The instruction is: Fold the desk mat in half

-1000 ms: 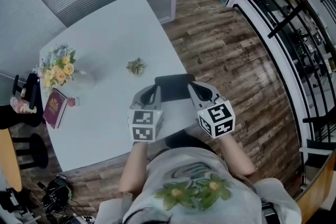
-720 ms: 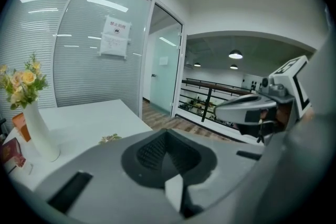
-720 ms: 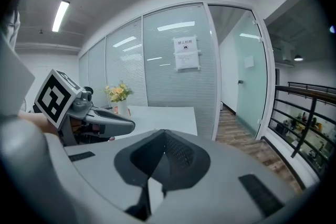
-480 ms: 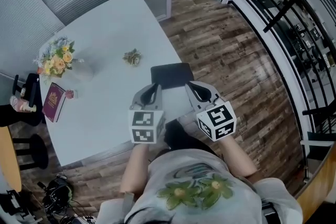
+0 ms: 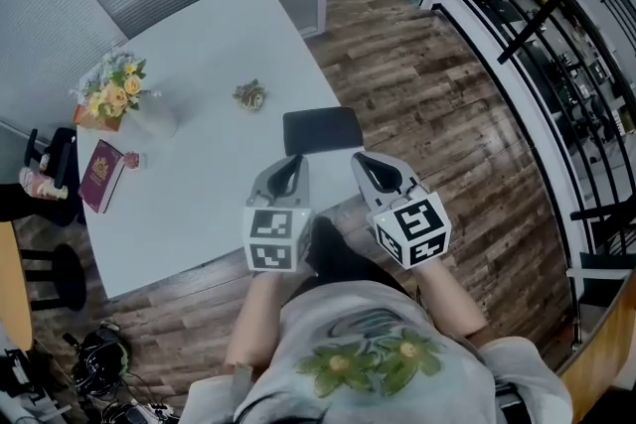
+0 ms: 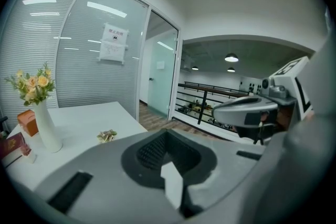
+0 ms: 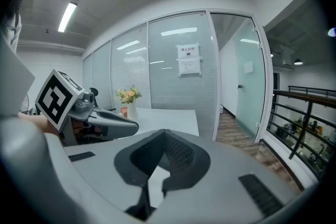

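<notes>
Your left gripper (image 5: 290,170) and right gripper (image 5: 370,168) sit side by side in the lower middle of the head view, held over the near edge of the pale desk (image 5: 199,45). Both point toward the upper part of the frame.

The dark rectangular desk mat (image 5: 321,130) lies flat on the desk just above the two sets of jaws, close to the desk's right edge. It is clear of both grippers, and neither touches it. Its long side runs left to right. From this height you cannot read whether it lies in one layer or two.

In the left gripper view the left gripper (image 6: 167,132) has its jaws clenched, tips meeting, with nothing between them. In the right gripper view the right gripper (image 7: 164,135) is likewise clenched and empty. Neither gripper view shows the mat; both look level across the room.

Further up and to the left on the desk lie a small dried-flower sprig (image 5: 250,95), a white vase of yellow and pink flowers (image 5: 121,92) and a dark red booklet (image 5: 99,176), all well apart from the mat.
</notes>
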